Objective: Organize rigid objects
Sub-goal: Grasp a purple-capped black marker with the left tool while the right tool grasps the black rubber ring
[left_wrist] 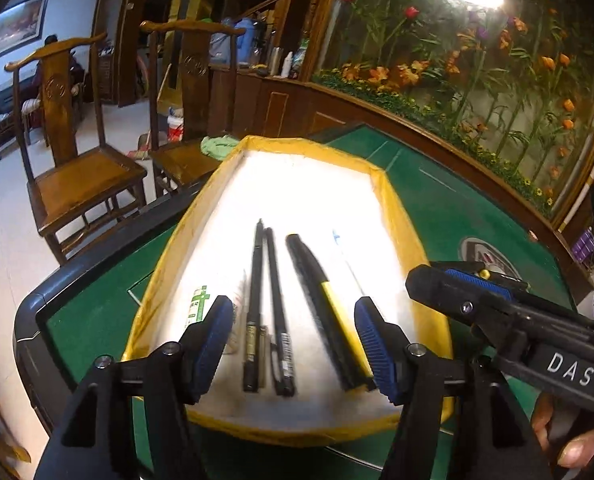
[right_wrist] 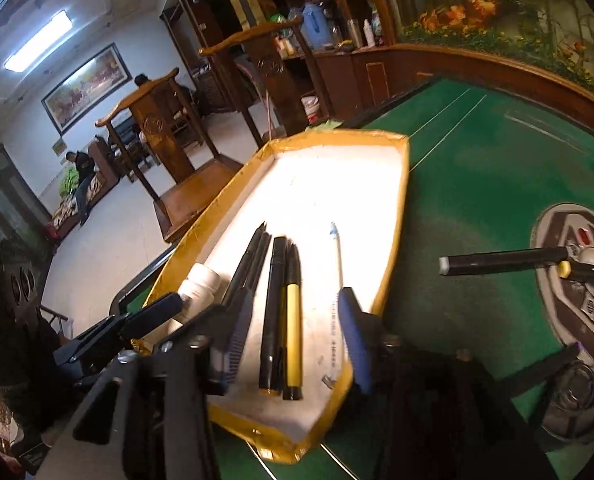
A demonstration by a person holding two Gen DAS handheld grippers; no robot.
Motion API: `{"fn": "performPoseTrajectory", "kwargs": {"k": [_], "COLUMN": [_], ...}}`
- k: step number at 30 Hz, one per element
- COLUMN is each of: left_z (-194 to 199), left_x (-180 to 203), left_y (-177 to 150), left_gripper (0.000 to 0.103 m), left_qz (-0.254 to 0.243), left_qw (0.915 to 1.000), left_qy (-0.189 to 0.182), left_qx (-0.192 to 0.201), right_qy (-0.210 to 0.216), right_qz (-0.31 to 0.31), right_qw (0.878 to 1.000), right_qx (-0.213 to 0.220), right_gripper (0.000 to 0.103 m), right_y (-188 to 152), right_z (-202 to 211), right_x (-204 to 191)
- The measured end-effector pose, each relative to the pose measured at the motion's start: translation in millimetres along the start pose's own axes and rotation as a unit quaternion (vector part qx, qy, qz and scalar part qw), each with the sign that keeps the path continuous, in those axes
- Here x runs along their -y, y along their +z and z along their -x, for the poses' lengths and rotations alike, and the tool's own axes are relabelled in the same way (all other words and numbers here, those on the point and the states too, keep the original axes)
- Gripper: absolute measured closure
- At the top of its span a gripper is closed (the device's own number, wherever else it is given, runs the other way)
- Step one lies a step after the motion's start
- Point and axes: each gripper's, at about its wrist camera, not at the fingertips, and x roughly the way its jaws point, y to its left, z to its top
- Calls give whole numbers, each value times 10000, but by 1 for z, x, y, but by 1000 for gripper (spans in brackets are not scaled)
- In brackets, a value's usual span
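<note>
A shallow tray with a yellow rim (left_wrist: 397, 208) (right_wrist: 404, 184) and a white floor lies on the green table. Inside lie two thin black pens (left_wrist: 265, 300) (right_wrist: 249, 268), a black-and-yellow pen (left_wrist: 329, 304) (right_wrist: 293, 328), a white pen (left_wrist: 347, 258) (right_wrist: 338, 264) and a small white bottle (left_wrist: 196, 305) (right_wrist: 201, 282). My left gripper (left_wrist: 293, 312) hangs open over the tray's near end, its blue pads either side of the pens without touching them. My right gripper (right_wrist: 293, 312) is open above the yellow pen, holding nothing. It also enters the left wrist view as the right gripper (left_wrist: 437, 280).
A black marker (right_wrist: 505, 260) and another pen (right_wrist: 589, 273) rest on the table's round centre panel (right_wrist: 557, 308), right of the tray. A dark object (right_wrist: 573, 396) sits at the near right. Two wooden chairs (left_wrist: 81, 184) stand beyond the table edge. People sit far off.
</note>
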Motion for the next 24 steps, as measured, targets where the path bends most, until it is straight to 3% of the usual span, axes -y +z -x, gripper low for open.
{"fn": "performPoseTrajectory", "kwargs": {"k": [7,10,13,18,21,24], "left_z": [17,25,29,19,-2,-33], "left_x": [25,51,83,145,170,176], "left_y": [-10,-19,-29,-47,-45,-30], "left_gripper": [36,36,36,36,37,37], "left_qz": [-335,-792,-1293,-2121,-2365,-2207], "left_qw": [9992,9959,9887,9660,9607,9651], "left_qy": [-210,-423,-732,-1364,-1280,-1073], "left_qx": [2,-114,-218,-564,-685,-918], "right_qy": [-41,-72,-205,-652,-737,-488], "right_qz": [-157,-260,-498,-1137,-1697,-2072], "right_qw": [9994,9989,9970,9883,9783,9721], "right_qx": [299,392,552,777,928,988], "right_gripper": [58,58,58,58,58,58], "right_y": [-17,-33,-60,-97,-113,-117], "right_z": [48,78,115,159,174,175], "right_x": [29,56,96,162,196,211]}}
